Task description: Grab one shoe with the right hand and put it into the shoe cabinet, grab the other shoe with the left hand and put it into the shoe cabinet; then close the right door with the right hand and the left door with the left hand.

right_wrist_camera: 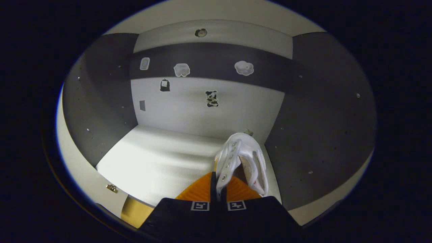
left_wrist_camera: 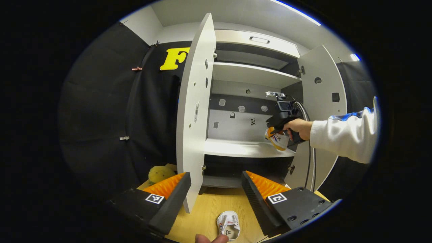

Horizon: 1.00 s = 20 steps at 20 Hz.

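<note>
While the right gripper (right_wrist_camera: 218, 194) carries one shoe (right_wrist_camera: 241, 162) into the cabinet (left_wrist_camera: 256, 76), its fingers are pressed nearly together on the shoe's edge, low at the centre of the right gripper view, with the shoe hanging just above the right end of the middle shelf (right_wrist_camera: 158, 162). From the left gripper view, the same gripper and the hand (left_wrist_camera: 298, 128) holding it appear at centre right, the shoe tilted at the shelf's front right corner; whether it touches the shelf yet cannot be told. Step one, the right-hand placement, looks to be in hand and close to done. The left gripper (left_wrist_camera: 216, 192) waits at the bottom of its view with fingers spread wide and nothing between them. The second shoe (left_wrist_camera: 228, 225) lies on the desk (left_wrist_camera: 209, 209) at bottom centre, between and just below those open fingers. Both doors stand open, the left door (left_wrist_camera: 194, 111) left of centre, the right door (left_wrist_camera: 324, 94) at upper right. Next, the right fingers would likely need to lower the shoe flat onto the shelf and part, then the left gripper drop onto the shoe on the desk.
</note>
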Motion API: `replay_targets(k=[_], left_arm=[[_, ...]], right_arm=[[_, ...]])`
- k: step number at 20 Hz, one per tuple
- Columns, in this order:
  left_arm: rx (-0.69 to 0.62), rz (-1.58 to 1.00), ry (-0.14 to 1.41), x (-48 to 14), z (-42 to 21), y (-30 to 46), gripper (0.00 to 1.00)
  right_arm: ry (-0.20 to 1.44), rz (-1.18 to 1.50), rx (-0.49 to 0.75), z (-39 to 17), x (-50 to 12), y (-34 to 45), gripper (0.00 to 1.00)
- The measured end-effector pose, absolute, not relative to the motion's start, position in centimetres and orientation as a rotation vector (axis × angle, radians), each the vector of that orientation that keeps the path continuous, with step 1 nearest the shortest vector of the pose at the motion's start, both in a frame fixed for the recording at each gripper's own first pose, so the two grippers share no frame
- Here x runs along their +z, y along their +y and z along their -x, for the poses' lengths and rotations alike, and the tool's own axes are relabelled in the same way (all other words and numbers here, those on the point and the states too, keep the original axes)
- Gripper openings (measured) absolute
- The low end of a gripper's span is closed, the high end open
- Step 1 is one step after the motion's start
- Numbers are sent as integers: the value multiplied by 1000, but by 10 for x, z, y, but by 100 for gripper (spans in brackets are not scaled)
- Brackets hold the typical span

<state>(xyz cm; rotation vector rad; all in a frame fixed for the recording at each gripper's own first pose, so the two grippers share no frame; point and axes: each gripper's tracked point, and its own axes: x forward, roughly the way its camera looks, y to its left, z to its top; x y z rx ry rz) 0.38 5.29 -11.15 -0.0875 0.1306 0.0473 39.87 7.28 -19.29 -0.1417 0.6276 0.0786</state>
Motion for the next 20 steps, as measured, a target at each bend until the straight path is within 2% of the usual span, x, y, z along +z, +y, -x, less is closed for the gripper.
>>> replay_targets(k=[6,10,12,14,15,16,17,18,19,20], left_arm=[[73,58,134,-113,-4,52,95],[82,64,139,-113,-3,51,95],[88,65,135,-111,-2,51,95],[84,69,130,-109,-1,50,95],[79,70,124,-108,0,49,95],[74,72,122,-107,1,48,95],[73,73,120,-106,2,48,95],[70,73,117,-104,3,47,95],[71,71,111,-102,4,47,95],[69,69,105,-99,5,47,95]], right_arm=[[684,242,63,-435,-233,78,5],[729,219,55,-436,-250,88,5],[725,211,45,-434,-249,87,9],[723,134,57,-427,-247,92,23],[728,90,58,-423,-246,93,40],[730,56,63,-417,-243,95,46],[724,33,68,-414,-240,97,67],[711,27,70,-409,-235,98,75],[688,27,73,-404,-228,99,86],[660,31,73,-400,-219,98,89]])
